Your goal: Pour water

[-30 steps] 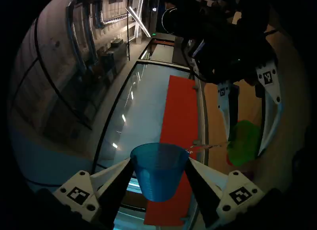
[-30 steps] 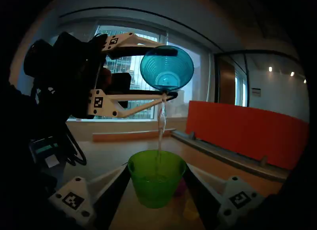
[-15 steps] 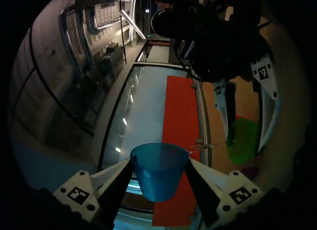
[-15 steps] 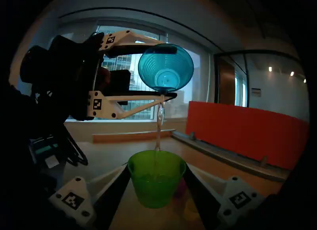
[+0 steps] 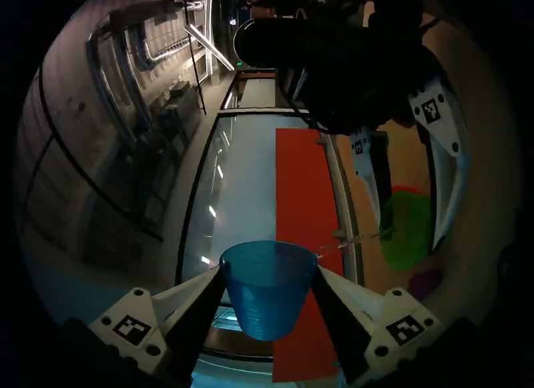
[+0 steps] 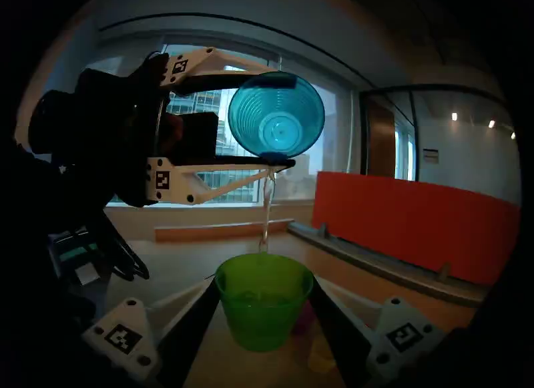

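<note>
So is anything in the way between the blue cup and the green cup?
No, nothing visible. The tipped blue cup is right above the green cup, and a thin stream of water drops straight through open air into its open top.

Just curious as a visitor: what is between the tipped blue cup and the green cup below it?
A thin stream of water, falling from the blue cup into the green cup; the right gripper view shows it.
</note>
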A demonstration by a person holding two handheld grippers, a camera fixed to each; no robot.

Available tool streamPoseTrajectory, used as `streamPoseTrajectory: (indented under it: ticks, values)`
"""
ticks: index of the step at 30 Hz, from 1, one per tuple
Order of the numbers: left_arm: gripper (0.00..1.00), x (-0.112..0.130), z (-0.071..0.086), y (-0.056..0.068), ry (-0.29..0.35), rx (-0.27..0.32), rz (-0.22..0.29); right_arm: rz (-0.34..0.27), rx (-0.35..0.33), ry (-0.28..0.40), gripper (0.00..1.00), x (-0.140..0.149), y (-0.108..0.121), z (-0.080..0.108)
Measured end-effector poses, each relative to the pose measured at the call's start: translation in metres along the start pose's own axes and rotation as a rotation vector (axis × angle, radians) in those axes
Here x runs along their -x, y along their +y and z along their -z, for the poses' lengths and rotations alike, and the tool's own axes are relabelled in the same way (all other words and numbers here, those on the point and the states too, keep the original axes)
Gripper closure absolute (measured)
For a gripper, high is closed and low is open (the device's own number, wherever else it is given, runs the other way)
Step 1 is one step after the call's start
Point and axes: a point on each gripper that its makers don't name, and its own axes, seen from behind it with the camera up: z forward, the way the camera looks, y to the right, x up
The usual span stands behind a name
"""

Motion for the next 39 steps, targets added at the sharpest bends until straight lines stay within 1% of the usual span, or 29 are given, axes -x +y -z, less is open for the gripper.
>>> streamPoseTrajectory:
  ticks: [9,15,20,24,27,30,34,39]
  values:
    - [0.14,-0.008,0.002,-0.003,0.017,-0.005,-0.046,-0.002,0.002,0.005,0.08,-0.001,0.0,0.0]
    - [0.14,-0.011,0.006,-0.002,0.017,-0.01,-0.077,-0.003,0.003,0.006,0.08,-0.001,0.001,-0.001]
    - [0.14,-0.011,0.007,-0.003,0.018,-0.013,-0.076,-0.004,0.002,0.007,0.09,0.0,0.0,-0.001]
    - [0.14,-0.009,0.004,-0.006,0.017,-0.013,-0.057,-0.005,0.004,0.007,0.08,0.0,0.0,0.0]
    - [0.14,-0.006,0.002,-0.006,0.013,-0.013,-0.021,-0.005,0.006,0.008,0.09,0.0,0.001,0.0]
    - [0.14,-0.003,0.0,-0.002,0.008,-0.003,0.044,-0.006,0.009,0.01,0.09,-0.001,0.001,0.0]
    - [0.14,0.002,-0.003,0.002,0.002,0.005,0.164,-0.008,0.014,0.013,0.08,-0.001,0.003,0.001]
    - [0.14,0.011,-0.006,0.005,-0.008,0.014,0.338,-0.009,0.019,0.015,0.09,-0.002,0.004,0.002]
